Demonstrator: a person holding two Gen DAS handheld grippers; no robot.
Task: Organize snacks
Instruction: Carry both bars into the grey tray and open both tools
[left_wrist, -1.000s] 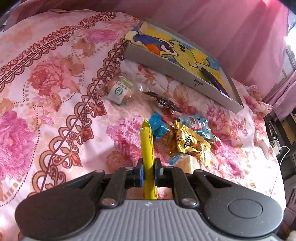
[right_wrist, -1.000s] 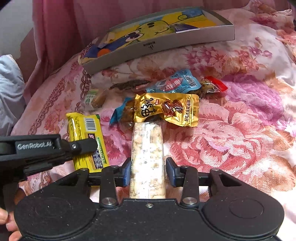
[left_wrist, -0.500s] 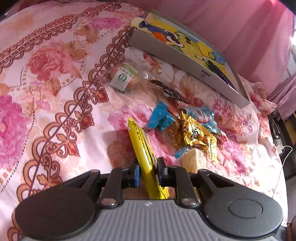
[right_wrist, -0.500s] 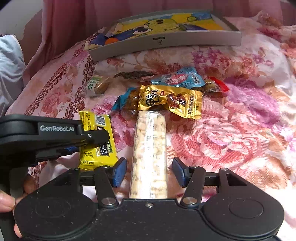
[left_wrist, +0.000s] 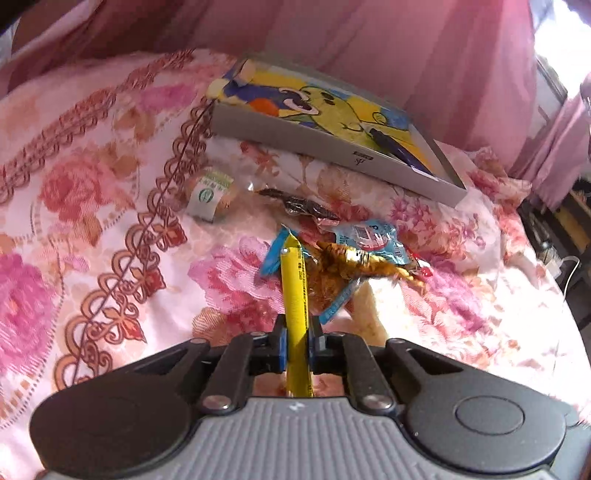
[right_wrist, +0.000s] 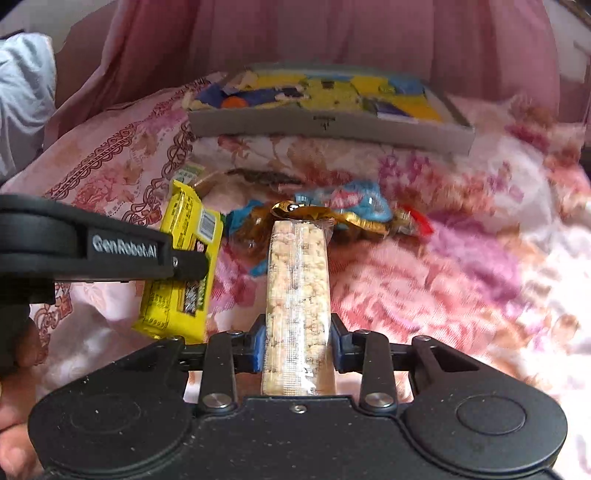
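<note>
Grey tray (left_wrist: 303, 136) sits at the far edge of the floral bedspread (left_wrist: 74, 192), cartoon print lining its floor; one dark blue pen-like item (left_wrist: 391, 147) lies in it near the right end, no snacks inside. Small mark on the tray's front wall, unreadable.

Left gripper (left_wrist: 295, 338) clamped on the yellow snack pack (left_wrist: 295, 295), seen edge-on; right view shows a barcode and dark label text on it (right_wrist: 181, 266), not legible. "GenRobot.AI" printed on the left gripper's arm.

Right gripper (right_wrist: 297, 341) pinched on the clear puffed-rice bar (right_wrist: 297, 295).

Loose pile mid-bedspread: gold packet (left_wrist: 354, 264), blue packet (left_wrist: 369, 238), dark strip snack (left_wrist: 299, 205), white-and-green labelled pack (left_wrist: 208, 194) off to the left.

Versus 0.5 s ago: right jaws were wide apart around the bar, now shut on it. Yellow pack has come up and stands straighter in the left jaws. Tray contents unchanged.
</note>
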